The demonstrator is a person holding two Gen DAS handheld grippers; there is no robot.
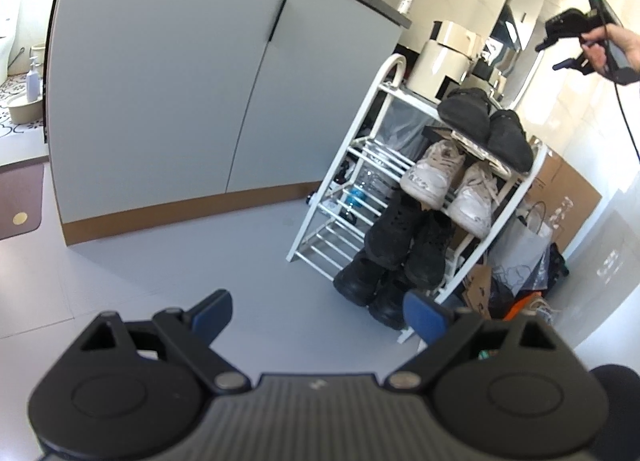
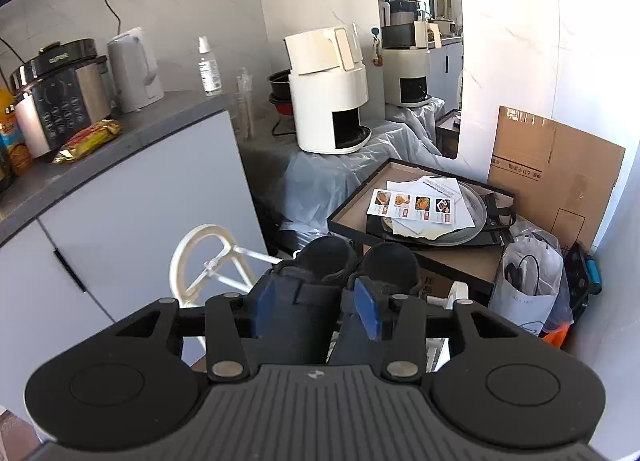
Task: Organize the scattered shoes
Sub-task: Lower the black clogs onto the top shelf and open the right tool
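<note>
Dark shoes [image 2: 344,261] — beyond parted hand-held gripper [image 2: 318,301]

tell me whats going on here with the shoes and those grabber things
A person holds a two-finger gripper in each hand, tidying shoes onto a white shoe rack. Dark slippers sit on top, white sneakers below them, black boots lower down. The right gripper hangs above the rack, open and empty. The left gripper is open with nothing between its fingers.

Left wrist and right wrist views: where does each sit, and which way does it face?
Left wrist: on the open left claw, angled down at the rack; the right claw and hand show.
Right wrist: on the right claw, above the black shoes, facing the counter.
Shared: rack, black shoes.
</note>
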